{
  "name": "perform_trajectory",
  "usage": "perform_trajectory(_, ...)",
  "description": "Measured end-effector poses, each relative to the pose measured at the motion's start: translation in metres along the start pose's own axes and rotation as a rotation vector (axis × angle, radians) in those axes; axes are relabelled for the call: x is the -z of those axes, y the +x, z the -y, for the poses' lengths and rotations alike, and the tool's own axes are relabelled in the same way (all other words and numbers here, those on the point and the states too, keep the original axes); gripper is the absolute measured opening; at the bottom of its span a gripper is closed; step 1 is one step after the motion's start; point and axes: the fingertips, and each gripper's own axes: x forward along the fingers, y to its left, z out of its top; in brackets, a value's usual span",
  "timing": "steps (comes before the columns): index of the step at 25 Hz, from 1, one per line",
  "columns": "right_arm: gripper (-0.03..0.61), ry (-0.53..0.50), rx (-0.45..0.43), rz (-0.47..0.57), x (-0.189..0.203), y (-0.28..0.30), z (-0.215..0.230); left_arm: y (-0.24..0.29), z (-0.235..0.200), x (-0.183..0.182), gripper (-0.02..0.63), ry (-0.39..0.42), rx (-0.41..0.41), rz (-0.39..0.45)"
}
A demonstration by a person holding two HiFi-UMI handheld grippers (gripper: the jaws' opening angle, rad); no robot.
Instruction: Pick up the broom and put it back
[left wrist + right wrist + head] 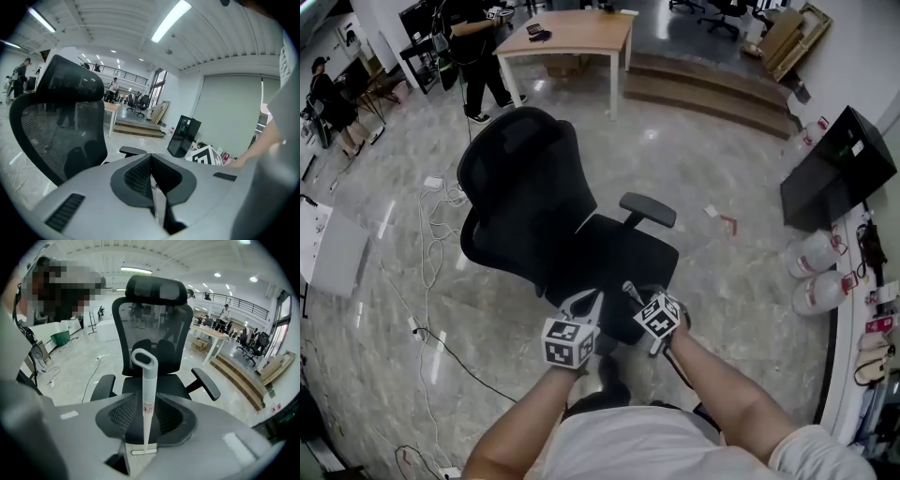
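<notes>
The broom's handle [147, 380] is a pale tapered shaft with a grey loop at its end. It stands between the pads of my right gripper [150, 401], which is shut on it, and points toward the chair. In the head view the handle's tip [629, 292] sticks out past the right gripper [639, 300]; the rest of the broom is hidden. My left gripper [586, 305] hovers beside it, shut and empty, with the pads [140, 176] meeting in the left gripper view. Both are over the front of the seat.
A black mesh office chair [534, 206] stands right in front of me. White cables [431, 272] trail over the floor at left. A wooden table [572, 33], low steps [703, 84], a black cabinet [839, 169] and water bottles [816, 253] lie farther off. People [478, 47] stand at the back left.
</notes>
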Motion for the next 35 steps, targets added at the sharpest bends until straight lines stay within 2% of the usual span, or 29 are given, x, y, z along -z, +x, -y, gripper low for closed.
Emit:
perform_trajectory(3,0.114,0.028,0.023,0.087,-0.001,-0.041,0.002,0.003,0.038,-0.002,0.006,0.032,0.011,0.009)
perform_trajectory(7,0.111,0.088,0.057,0.259,-0.007,-0.135,0.002,-0.005,0.118,-0.012,0.005,0.074,0.038,0.043)
perform_trajectory(10,0.056,0.153,0.084,0.394,0.007,-0.226,-0.01,-0.021,0.179,-0.017,0.005,0.06,0.044,0.09)
perform_trajectory(13,0.016,0.193,0.134,0.515,0.023,-0.316,-0.011,-0.035,0.236,-0.033,0.005,0.079,0.053,0.15)
perform_trajectory(18,0.003,0.255,0.22,0.655,0.042,-0.444,-0.014,-0.057,0.33,-0.051,0.005,0.111,0.103,0.204)
perform_trajectory(22,0.002,0.268,0.245,0.71,0.043,-0.512,-0.015,-0.076,0.386,-0.069,0.005,0.129,0.136,0.266)
perform_trajectory(27,0.002,0.247,0.267,0.735,0.041,-0.553,-0.016,-0.091,0.424,-0.085,0.005,0.158,0.164,0.303)
perform_trajectory(35,0.002,0.252,0.255,0.758,0.043,-0.566,-0.026,-0.102,0.426,-0.084,0.005,0.176,0.134,0.308)
